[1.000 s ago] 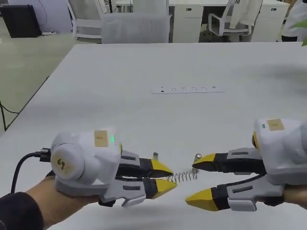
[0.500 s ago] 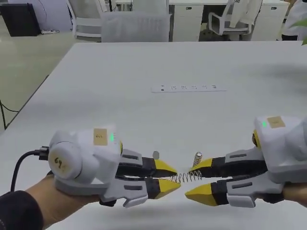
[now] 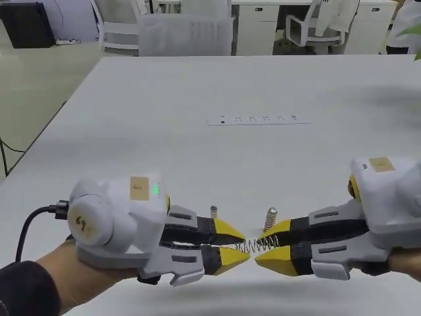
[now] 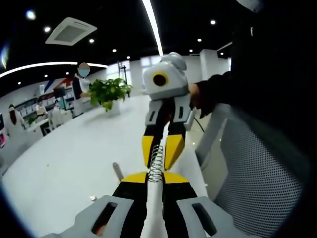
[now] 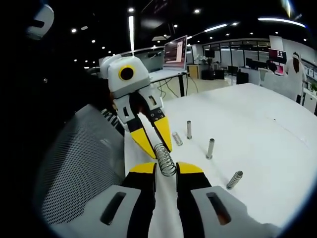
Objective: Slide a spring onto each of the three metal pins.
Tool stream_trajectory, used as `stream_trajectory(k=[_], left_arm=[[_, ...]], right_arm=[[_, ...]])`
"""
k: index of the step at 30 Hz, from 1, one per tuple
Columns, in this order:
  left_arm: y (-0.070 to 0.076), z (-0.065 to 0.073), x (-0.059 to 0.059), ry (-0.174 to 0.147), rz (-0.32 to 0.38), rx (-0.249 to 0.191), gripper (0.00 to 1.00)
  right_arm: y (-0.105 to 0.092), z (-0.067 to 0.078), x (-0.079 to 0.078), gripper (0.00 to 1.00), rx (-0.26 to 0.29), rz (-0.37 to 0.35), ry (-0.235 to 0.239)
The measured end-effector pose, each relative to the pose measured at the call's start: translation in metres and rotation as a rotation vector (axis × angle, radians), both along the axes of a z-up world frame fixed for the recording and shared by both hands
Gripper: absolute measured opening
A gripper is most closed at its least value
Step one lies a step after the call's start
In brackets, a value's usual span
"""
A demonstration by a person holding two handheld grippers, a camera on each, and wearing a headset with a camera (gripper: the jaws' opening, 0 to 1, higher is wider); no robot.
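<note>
Spring [image 5: 166, 159] gripped at both ends by left claw [image 3: 245, 246] and right claw [image 3: 260, 247]; one pin [image 5: 235, 180] seems already sprung, two pins [image 5: 210, 148] bare, roughly a third done.

In the head view we get bright, even light from overhead. The white table [image 3: 164, 131] looks flat and pale, with only a faint, soft shadow at lower centre. The far room along the top edge is slightly soft.

In both gripper views we find a dark ceiling dotted with small spot lamps, and a strip light [image 4: 151, 20] glares white. Fisheye bending curves straight lines near the edges. The spring [image 4: 156, 163] is sharp at centre. The right half of the left gripper view falls nearly black, as does the left side of the right gripper view.
</note>
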State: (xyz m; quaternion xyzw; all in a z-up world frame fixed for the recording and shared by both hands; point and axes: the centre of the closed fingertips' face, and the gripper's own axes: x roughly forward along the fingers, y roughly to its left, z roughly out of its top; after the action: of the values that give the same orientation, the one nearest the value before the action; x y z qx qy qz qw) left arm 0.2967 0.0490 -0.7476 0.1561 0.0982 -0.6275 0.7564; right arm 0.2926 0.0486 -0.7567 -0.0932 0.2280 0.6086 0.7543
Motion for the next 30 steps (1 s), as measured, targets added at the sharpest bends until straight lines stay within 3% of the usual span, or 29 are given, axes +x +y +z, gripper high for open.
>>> stream_trajectory(k=[9, 21, 30], left_arm=[[0.000, -0.001, 0.000, 0.002, -0.001, 0.003, 0.03], [0.002, -0.006, 0.000, 0.012, 0.007, 0.012, 0.03], [0.002, -0.008, 0.000, 0.013, 0.008, 0.020, 0.02]], right_arm=[[0.003, 0.005, -0.003, 0.10, 0.013, 0.001, 0.003], [0.010, 0.009, -0.006, 0.08, -0.017, 0.018, 0.006], [0.015, 0.012, -0.005, 0.08, -0.102, 0.050, -0.013]])
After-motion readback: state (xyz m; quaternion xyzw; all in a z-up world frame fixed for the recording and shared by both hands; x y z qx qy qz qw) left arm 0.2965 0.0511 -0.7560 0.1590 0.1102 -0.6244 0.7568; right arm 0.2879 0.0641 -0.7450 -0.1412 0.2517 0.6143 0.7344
